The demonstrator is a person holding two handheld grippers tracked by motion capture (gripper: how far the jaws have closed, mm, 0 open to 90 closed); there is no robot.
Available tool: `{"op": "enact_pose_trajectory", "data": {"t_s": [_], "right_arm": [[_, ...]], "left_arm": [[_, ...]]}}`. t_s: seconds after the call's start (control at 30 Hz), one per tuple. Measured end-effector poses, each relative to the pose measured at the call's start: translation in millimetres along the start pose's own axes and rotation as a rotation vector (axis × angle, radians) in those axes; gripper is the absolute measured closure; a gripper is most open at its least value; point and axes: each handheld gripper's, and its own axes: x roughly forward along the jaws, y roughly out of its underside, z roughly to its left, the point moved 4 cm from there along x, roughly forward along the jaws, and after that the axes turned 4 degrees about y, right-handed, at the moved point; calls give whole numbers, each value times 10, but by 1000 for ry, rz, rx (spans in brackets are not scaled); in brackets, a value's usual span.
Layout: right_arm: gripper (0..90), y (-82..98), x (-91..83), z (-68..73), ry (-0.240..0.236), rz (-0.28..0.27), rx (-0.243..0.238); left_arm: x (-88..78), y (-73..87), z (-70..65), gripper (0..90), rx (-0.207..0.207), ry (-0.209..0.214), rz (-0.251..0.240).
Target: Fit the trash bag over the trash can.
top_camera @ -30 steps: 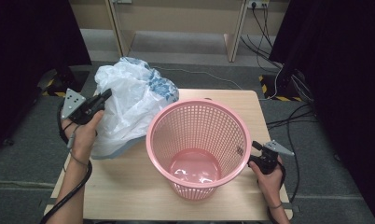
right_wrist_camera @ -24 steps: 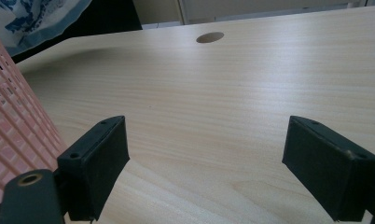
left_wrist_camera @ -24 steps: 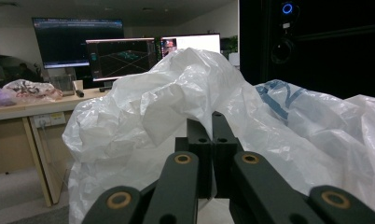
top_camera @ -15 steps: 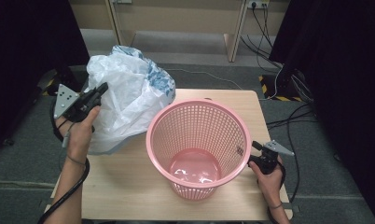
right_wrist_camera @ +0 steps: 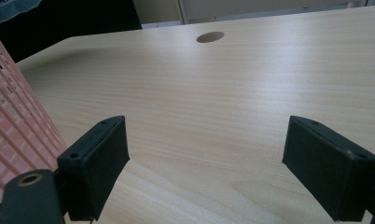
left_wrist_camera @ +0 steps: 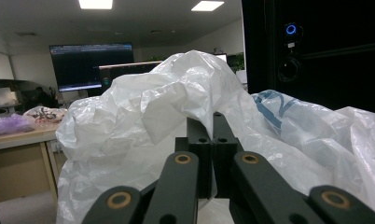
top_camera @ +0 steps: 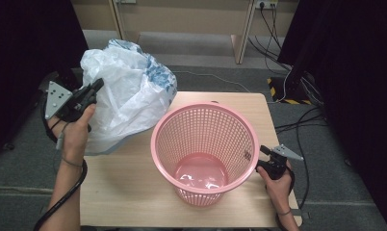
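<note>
Item one, on my left: the left gripper [top_camera: 93, 90] has its jaws pressed together on a fold of the white plastic bag [top_camera: 126, 91], which I hold raised over the table's [top_camera: 129, 187] far left corner, its lower edge trailing onto the wood beside the pink mesh basket [top_camera: 204, 153]. Item two, on my right: the right gripper [top_camera: 260, 159] rests low on the tabletop just beside the basket's wall, jaws spread wide with nothing between them but bare wood. The basket stands upright at the middle of the table.
</note>
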Motion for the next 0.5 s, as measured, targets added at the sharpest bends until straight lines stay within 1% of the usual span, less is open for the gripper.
{"op": "enact_pose_trajectory", "data": {"t_s": [0.3,0.5], "right_arm": [[147,0,-1,-1,0,-1,0],[146,1,-1,2,-1,0,1]], "left_arm": [[-34,-145,21,900,14,-8,-29],[-53,-222,-26,900,20,4,-52]]}}
